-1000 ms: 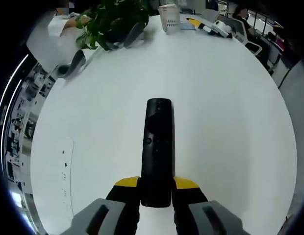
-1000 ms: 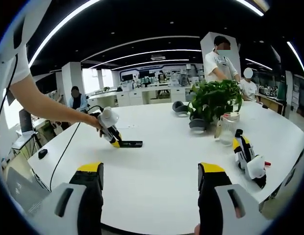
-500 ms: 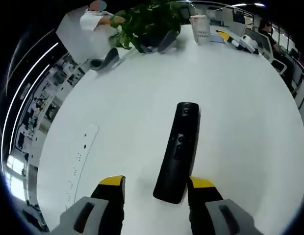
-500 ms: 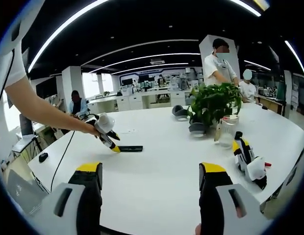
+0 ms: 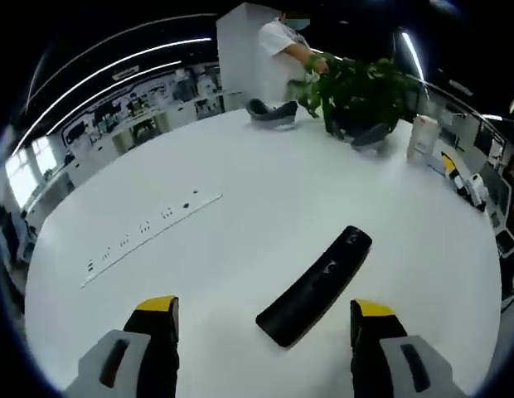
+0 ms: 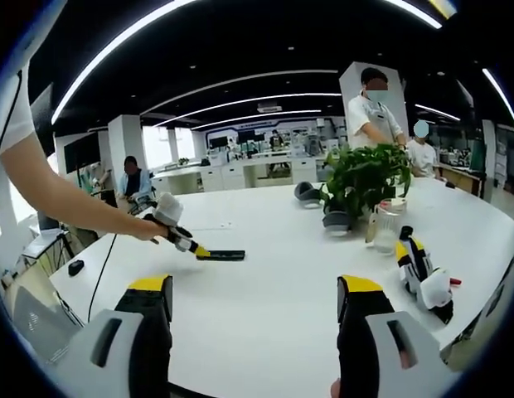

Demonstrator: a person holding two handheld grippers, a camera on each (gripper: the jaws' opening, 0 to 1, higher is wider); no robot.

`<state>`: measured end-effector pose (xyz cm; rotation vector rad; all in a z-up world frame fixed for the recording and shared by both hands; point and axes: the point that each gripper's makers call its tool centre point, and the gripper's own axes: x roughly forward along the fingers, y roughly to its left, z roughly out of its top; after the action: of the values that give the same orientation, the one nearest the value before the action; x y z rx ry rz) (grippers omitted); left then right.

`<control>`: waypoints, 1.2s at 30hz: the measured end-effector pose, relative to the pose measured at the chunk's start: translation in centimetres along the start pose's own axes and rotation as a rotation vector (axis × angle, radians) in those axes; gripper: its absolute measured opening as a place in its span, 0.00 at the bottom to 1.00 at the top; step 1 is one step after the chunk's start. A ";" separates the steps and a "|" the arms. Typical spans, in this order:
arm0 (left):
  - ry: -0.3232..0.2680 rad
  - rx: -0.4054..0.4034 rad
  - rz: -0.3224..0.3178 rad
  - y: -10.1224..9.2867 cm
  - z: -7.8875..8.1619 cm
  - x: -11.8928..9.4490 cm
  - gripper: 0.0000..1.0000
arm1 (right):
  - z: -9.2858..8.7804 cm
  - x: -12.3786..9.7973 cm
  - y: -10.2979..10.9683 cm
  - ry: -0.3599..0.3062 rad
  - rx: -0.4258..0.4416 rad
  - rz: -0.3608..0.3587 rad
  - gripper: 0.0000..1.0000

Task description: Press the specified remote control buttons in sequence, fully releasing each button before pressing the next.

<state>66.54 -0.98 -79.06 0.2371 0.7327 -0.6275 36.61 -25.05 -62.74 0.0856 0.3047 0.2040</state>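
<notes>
Black remote control (image 5: 317,284) lying flat on the white bench (image 5: 240,240), angled diagonally, between the yellow-tipped fingers (image 5: 157,308) of the left gripper (image 5: 262,313) but touching neither. Fingers spread wide, gripping nothing. Beyond the remote, a white power strip (image 5: 149,239) flush in the bench, a potted plant (image 5: 356,95) and a clear jar (image 5: 421,138).

From the right gripper view, right gripper (image 6: 257,292) raised above the bench edge, fingers (image 6: 359,288) spread apart and bare. Across the bench, left gripper (image 6: 193,249) in a person's hand (image 6: 151,230), yellow tips just beside the remote control (image 6: 223,255). A spare gripper (image 6: 423,269) resting near the plant (image 6: 366,176).
</notes>
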 end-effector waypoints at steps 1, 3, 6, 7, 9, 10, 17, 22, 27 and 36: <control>-0.017 -0.015 -0.008 -0.2 0.1 -0.4 0.98 | 0.0 0.0 0.0 -0.001 0.000 0.001 0.85; -0.072 -0.045 -0.010 -0.6 0.7 -1.5 1.00 | 0.1 -0.1 0.1 -0.006 0.000 0.005 0.85; -0.088 -0.038 0.009 -0.9 0.3 -3.1 1.00 | 0.2 -0.1 0.2 -0.010 0.001 0.010 0.86; -0.098 -0.041 0.008 -1.0 0.3 -3.5 1.00 | 0.3 -0.2 0.3 -0.013 0.002 0.012 0.86; -0.114 -0.057 0.004 -1.6 0.0 -4.5 1.00 | 0.4 -0.2 0.4 -0.017 0.005 0.020 0.87; -0.122 -0.062 0.003 -1.8 -0.1 -4.9 1.00 | 0.4 -0.2 0.5 -0.018 0.005 0.023 0.88; -0.205 -0.160 0.013 -2.9 -0.6 -8.7 1.00 | 0.6 -0.2 0.8 -0.027 0.008 0.038 0.94; -0.267 -0.210 0.031 -3.1 -0.9 -11.7 1.00 | 1.1 -0.3 1.1 -0.050 0.010 0.048 1.00; -0.318 -0.259 0.050 -3.4 -1.1 -14.9 1.00 | 0.9 -0.3 1.3 -0.045 -0.001 0.058 1.00; -0.446 -0.341 0.112 -4.0 -1.4 -19.7 1.00 | 1.2 -0.5 2.0 -0.055 -0.024 0.082 1.00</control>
<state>52.05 5.32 -66.52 -0.1733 0.3813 -0.4186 36.15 -23.27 -61.28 0.0800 0.2440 0.2856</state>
